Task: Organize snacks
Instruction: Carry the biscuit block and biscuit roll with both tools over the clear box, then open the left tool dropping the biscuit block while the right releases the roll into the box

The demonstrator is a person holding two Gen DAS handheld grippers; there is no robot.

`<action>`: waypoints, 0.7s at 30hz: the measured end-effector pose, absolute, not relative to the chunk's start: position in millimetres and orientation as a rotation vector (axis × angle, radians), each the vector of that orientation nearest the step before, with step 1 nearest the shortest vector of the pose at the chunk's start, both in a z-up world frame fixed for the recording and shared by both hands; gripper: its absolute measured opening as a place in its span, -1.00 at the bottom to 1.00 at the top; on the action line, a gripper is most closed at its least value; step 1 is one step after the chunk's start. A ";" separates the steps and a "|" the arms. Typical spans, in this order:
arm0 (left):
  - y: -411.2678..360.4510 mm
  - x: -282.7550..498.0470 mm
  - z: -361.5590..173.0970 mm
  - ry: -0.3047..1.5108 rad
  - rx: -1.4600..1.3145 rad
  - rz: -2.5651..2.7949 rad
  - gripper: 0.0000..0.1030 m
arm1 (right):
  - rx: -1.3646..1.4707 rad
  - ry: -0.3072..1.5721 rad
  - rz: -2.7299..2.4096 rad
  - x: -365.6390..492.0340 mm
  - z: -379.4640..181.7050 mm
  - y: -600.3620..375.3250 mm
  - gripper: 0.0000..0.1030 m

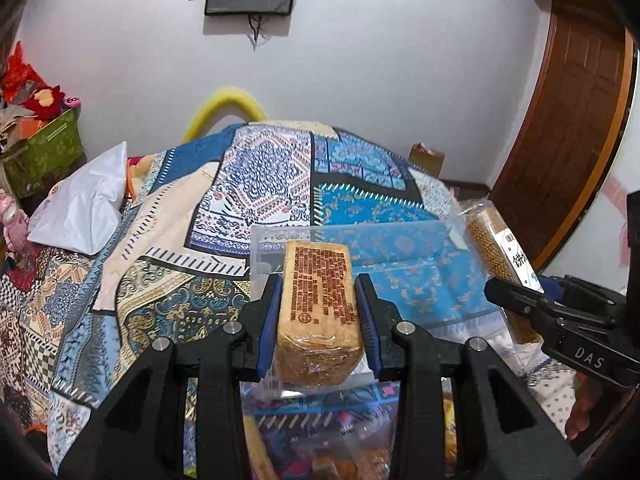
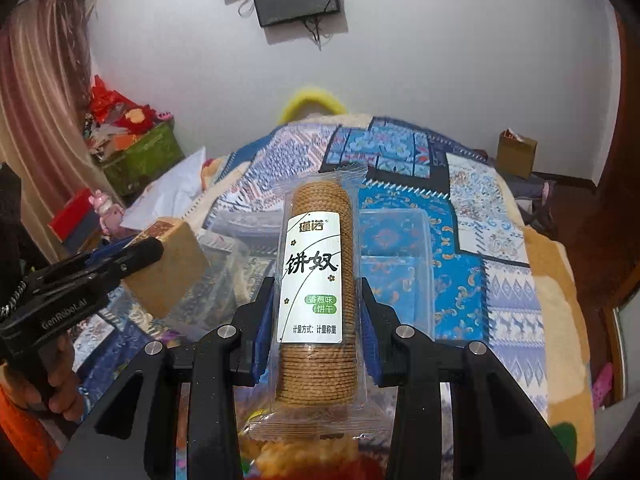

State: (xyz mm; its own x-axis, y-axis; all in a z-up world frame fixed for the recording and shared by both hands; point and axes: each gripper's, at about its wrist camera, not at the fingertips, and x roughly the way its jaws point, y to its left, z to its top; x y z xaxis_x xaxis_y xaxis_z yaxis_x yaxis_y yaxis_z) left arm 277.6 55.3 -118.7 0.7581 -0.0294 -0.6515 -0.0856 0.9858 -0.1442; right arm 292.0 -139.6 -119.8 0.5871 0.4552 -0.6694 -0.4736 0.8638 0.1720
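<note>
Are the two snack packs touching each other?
Apart. In the right wrist view, patterned bedspread shows between the tan block, left, and the biscuit roll, centre, each clamped in its own gripper.

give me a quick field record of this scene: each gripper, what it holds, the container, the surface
left gripper: shut on tan block-shaped snack pack, printed side up
right gripper: shut on round biscuit sleeve, white label facing camera
container: clear plastic box, ahead of both grippers, on the bed
surface: patchwork bedspread
loose snacks: more packets below the grippers, blurred
</note>
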 end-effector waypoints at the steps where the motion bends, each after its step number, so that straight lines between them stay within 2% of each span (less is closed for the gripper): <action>1: 54.4 282.6 -123.1 0.720 -0.166 0.030 -0.30 | -0.031 0.780 0.541 296.0 -122.9 -138.2 -0.33; 15: 52.6 328.4 -179.8 0.865 -0.145 0.038 -0.30 | -0.134 0.953 0.521 338.7 -171.7 -121.1 -0.33; 21: 57.3 327.3 -180.0 0.892 -0.171 0.043 -0.29 | -0.145 0.986 0.522 342.2 -176.9 -119.1 -0.28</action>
State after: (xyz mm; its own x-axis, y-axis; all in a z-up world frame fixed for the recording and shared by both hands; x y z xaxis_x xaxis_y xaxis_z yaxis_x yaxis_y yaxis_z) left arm 327.3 57.3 -180.0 0.6281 -0.0335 -0.7774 -0.1086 0.9855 -0.1301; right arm 342.2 -119.1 -176.9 0.4404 0.3542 -0.8250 -0.4825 0.8683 0.1153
